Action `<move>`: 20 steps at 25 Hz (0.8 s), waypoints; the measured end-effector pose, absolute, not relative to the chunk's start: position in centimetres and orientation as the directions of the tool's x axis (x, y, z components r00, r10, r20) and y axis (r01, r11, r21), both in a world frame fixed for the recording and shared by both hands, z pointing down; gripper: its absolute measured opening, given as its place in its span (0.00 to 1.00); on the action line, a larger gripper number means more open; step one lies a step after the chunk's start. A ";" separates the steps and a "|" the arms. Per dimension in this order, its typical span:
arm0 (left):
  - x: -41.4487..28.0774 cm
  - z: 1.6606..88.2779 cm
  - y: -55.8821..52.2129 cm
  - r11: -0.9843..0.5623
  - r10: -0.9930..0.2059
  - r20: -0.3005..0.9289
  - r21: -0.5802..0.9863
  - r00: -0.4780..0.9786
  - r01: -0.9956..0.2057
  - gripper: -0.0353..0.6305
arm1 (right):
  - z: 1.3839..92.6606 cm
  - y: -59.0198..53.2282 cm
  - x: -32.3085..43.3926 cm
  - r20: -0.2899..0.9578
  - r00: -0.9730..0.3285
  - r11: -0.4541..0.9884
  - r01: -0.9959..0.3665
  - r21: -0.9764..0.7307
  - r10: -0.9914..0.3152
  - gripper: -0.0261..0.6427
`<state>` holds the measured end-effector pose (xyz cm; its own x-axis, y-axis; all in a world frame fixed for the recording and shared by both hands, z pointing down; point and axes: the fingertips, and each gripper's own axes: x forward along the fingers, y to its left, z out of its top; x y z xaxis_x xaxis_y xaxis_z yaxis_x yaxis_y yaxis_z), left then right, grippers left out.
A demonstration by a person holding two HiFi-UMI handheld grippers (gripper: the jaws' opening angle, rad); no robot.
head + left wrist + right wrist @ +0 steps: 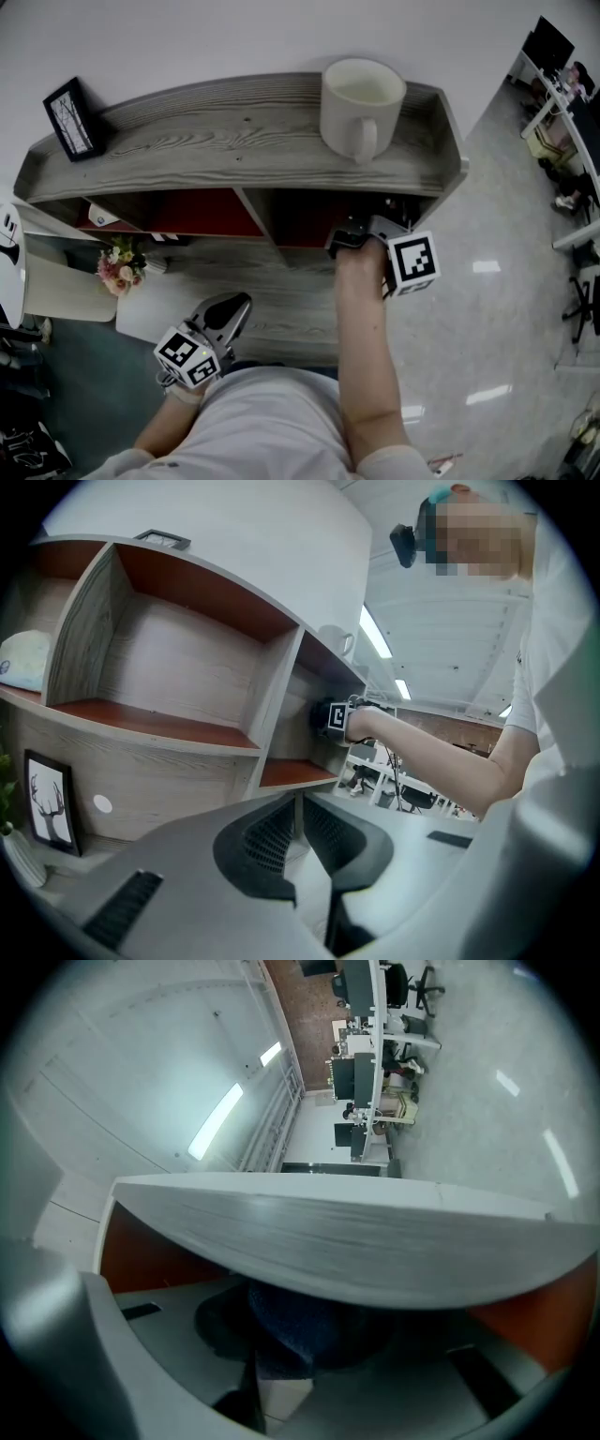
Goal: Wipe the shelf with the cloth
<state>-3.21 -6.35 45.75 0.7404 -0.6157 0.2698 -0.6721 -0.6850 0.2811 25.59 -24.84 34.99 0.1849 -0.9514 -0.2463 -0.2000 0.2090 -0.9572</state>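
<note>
The grey wooden shelf (234,141) has red-backed compartments under its top board. My right gripper (354,240) reaches into the right compartment, with its marker cube (412,262) just outside. In the right gripper view its jaws are shut on a dark blue cloth (300,1330), right under the edge of a shelf board (356,1241). My left gripper (228,317) hangs low near the person's body, shut and empty. The left gripper view shows its jaws (300,803) together and the right hand (361,722) inside the compartment.
A white mug (361,103) stands on the shelf top at the right, and a black picture frame (73,117) at the left end. A small flower bunch (120,265) sits lower left. Desks and chairs (562,103) stand across the glossy floor.
</note>
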 end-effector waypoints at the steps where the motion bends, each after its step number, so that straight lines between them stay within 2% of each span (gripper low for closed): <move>1: -3.2 45.8 -6.3 -0.684 -0.616 0.270 0.281 0.740 -0.673 0.11 | 35.5 -24.9 25.6 -0.237 0.187 0.199 -0.201 -0.959 -0.953 0.21; 7: -3.3 45.6 -6.1 -0.684 -0.618 0.268 0.281 0.739 -0.673 0.11 | 39.5 -25.1 25.8 -0.147 0.208 0.118 -0.148 -0.982 -0.967 0.21; 16: -3.6 45.5 -5.7 -0.687 -0.618 0.264 0.276 0.741 -0.672 0.11 | 48.7 -24.2 25.6 0.125 0.222 -0.106 0.096 -0.990 -0.967 0.21; 20: -3.8 45.5 -5.5 -0.686 -0.620 0.265 0.275 0.739 -0.674 0.11 | 49.8 -23.9 25.7 0.158 0.224 -0.130 0.137 -0.982 -0.962 0.20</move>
<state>-3.76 -5.48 45.46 0.7389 -0.6196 0.2648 -0.6737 -0.6859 0.2750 25.65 -23.91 49.77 0.2243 -0.9616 0.1582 0.1370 -0.1296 -0.9821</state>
